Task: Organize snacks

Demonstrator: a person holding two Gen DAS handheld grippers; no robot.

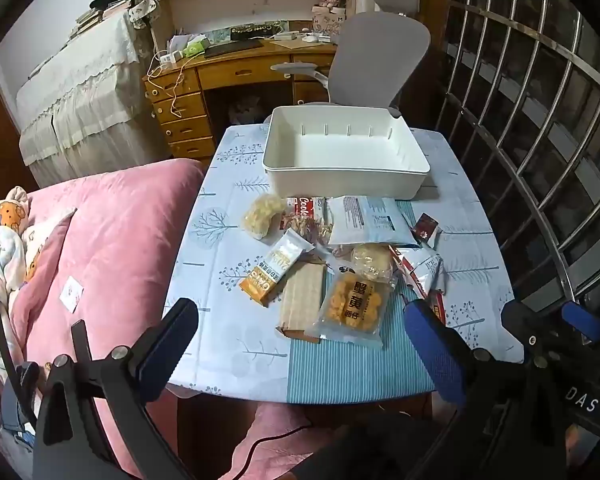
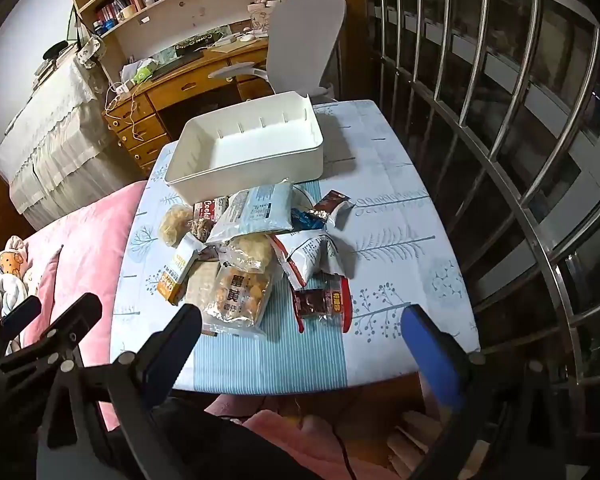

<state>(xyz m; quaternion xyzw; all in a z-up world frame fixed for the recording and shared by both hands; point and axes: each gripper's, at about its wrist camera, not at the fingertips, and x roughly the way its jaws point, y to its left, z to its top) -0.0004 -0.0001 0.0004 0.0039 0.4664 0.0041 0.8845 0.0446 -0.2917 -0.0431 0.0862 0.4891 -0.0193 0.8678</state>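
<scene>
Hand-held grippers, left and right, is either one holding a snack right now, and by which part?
Nothing is held. The left hand-held gripper and the right hand-held gripper both stand open above the near table edge, short of the snack pile.

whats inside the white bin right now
Nothing visible: the white bin shows a bare floor and slotted back wall. The snack pile lies on the tablecloth in front. Its near inner wall is hidden by the rim.

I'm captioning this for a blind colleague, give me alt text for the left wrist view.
An empty white bin sits at the far end of a small table with a tree-print cloth, and a loose pile of snack packets lies in front of it. The left hand-held gripper hangs open over the near edge, holding nothing. A pink quilt lies to the left.
</scene>
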